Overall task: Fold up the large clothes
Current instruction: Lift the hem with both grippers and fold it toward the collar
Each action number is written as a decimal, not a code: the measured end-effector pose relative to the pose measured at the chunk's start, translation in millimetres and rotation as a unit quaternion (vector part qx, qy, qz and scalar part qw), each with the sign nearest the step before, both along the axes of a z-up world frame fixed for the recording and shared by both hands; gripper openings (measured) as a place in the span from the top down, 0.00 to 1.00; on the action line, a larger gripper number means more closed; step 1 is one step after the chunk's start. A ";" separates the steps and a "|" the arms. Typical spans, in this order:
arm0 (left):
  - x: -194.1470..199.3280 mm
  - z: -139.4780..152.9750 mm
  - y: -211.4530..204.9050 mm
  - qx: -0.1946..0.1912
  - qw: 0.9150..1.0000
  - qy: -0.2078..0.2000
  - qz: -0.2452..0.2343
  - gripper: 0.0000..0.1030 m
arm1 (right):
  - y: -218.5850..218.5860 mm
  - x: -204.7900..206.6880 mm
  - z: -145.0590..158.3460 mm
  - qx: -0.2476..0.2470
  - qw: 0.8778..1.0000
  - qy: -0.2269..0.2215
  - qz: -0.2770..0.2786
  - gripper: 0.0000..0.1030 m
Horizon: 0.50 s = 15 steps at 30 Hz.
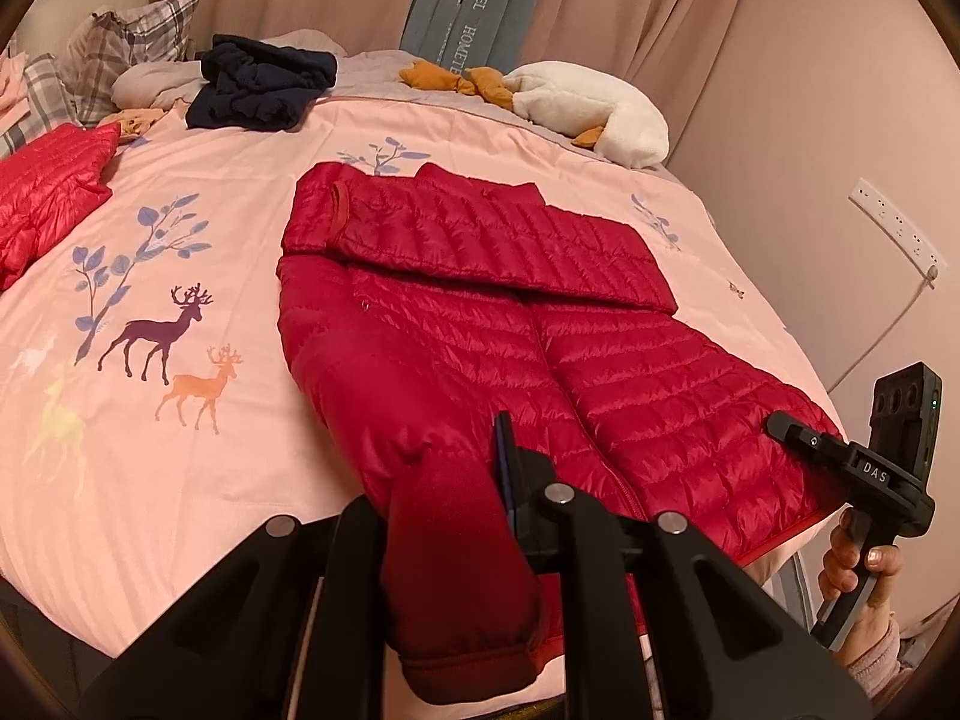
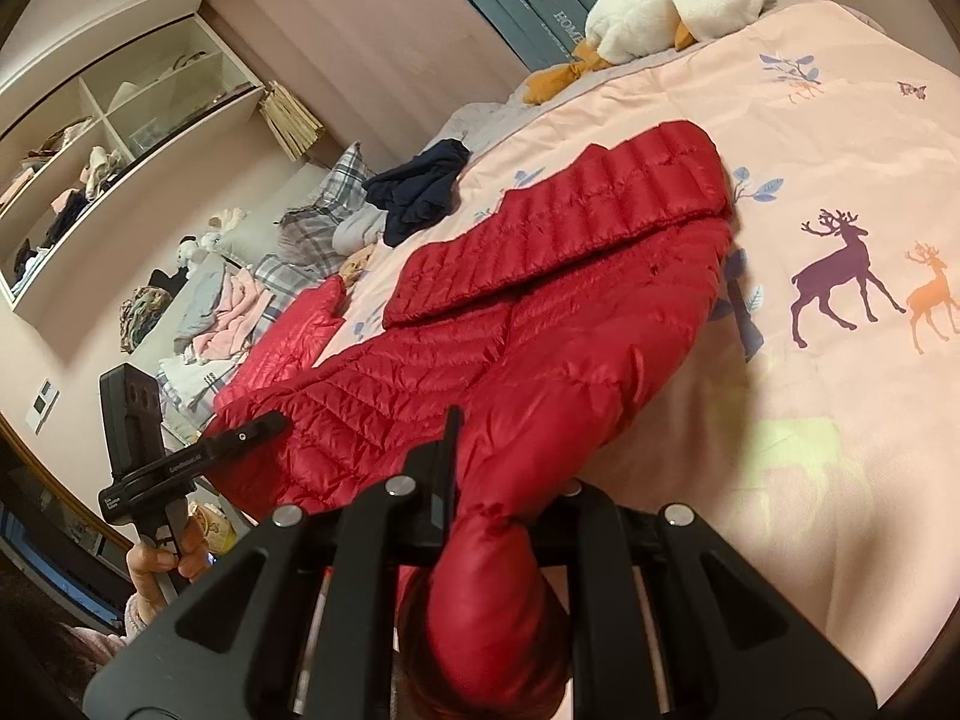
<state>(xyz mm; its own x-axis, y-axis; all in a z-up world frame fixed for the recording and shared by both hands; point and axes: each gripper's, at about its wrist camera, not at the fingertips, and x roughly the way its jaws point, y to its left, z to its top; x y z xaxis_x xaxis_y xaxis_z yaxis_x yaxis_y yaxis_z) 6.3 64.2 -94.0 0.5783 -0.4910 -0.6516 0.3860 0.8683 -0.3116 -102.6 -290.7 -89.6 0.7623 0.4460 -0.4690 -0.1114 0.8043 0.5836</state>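
Observation:
A red quilted down jacket (image 1: 540, 324) lies flat on the pink deer-print bedspread (image 1: 180, 228), with one sleeve (image 1: 480, 228) folded across its upper part. My left gripper (image 1: 450, 498) is shut on the jacket's near hem corner, and the red fabric bunches up between its fingers. In the left wrist view my right gripper (image 1: 786, 429) grips the other hem corner at the bed's edge, with a hand on its handle. The right wrist view shows the right gripper (image 2: 510, 480) shut on a raised fold of the jacket (image 2: 540, 312). The left gripper (image 2: 264, 426) is at that view's left.
A second red jacket (image 1: 48, 192) lies at the left of the bed. At the far end are a navy garment (image 1: 258, 84), plaid pillows (image 1: 132, 42) and a white plush goose (image 1: 594, 108). A wall socket strip (image 1: 894, 228) is on the right wall, and open shelves (image 2: 120, 120) stand beyond the bed.

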 end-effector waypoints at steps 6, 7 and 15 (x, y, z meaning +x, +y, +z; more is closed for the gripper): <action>-9.9 11.9 2.4 -0.002 1.000 -0.012 -0.004 0.87 | -2.8 -9.7 8.7 0.001 1.000 -0.018 0.010 0.88; -12.5 14.4 3.7 -0.003 1.000 -0.016 -0.005 0.87 | -2.4 -13.0 11.2 0.001 1.000 -0.022 0.012 0.88; -29.2 32.6 12.7 -0.007 0.999 -0.037 -0.012 0.87 | -1.8 -28.2 32.3 -0.005 0.998 -0.052 0.029 0.88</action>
<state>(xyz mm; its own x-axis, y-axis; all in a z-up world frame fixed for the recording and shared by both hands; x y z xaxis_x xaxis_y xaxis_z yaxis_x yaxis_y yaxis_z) -22.9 77.0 -61.3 0.6124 -0.5145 -0.6002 0.4291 0.8540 -0.2943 -130.8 -292.5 -57.2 0.7799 0.4862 -0.3941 -0.2172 0.8008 0.5581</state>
